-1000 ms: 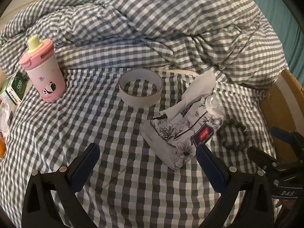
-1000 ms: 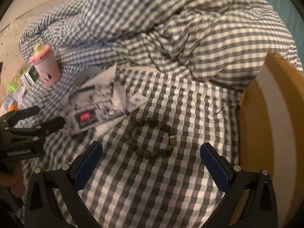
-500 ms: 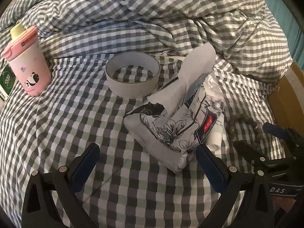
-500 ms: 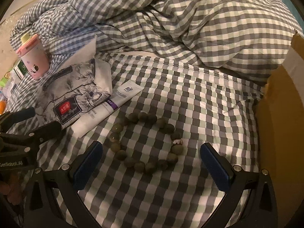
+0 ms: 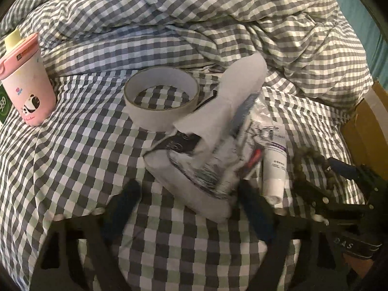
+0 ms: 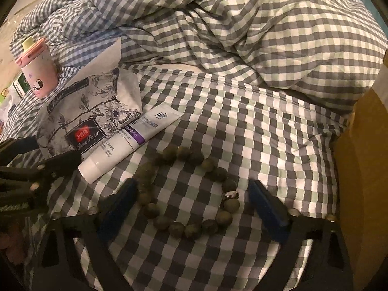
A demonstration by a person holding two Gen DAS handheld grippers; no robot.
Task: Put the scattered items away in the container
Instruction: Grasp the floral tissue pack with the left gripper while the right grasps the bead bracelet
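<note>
A floral tissue pack [image 5: 184,181] lies on the checked bedsheet with a tissue sticking up. My left gripper [image 5: 188,185] straddles its near end. Its jaws are closing, and the left finger still stands clear of the pack. A ring of dark green beads, a bracelet [image 6: 208,165], lies flat on the sheet. My right gripper [image 6: 192,186] is around it with its jaws closing, the fingers just outside the beads. Beside the tissue pack lies a white tube [image 6: 126,143]. The cardboard box [image 6: 363,169] stands at the right edge.
A pink lidded cup [image 5: 29,92] stands at the left with a green packet [image 5: 3,106] behind it. A roll of tape [image 5: 161,106] lies behind the tissue pack. A bunched checked duvet [image 5: 218,24] rises across the back. The right gripper [image 5: 339,189] sits close beside the left one.
Both grippers have sunk closer to the bed. Their fingers have drawn inward, the left pair around the tissue pack and the right pair around the bracelet.
</note>
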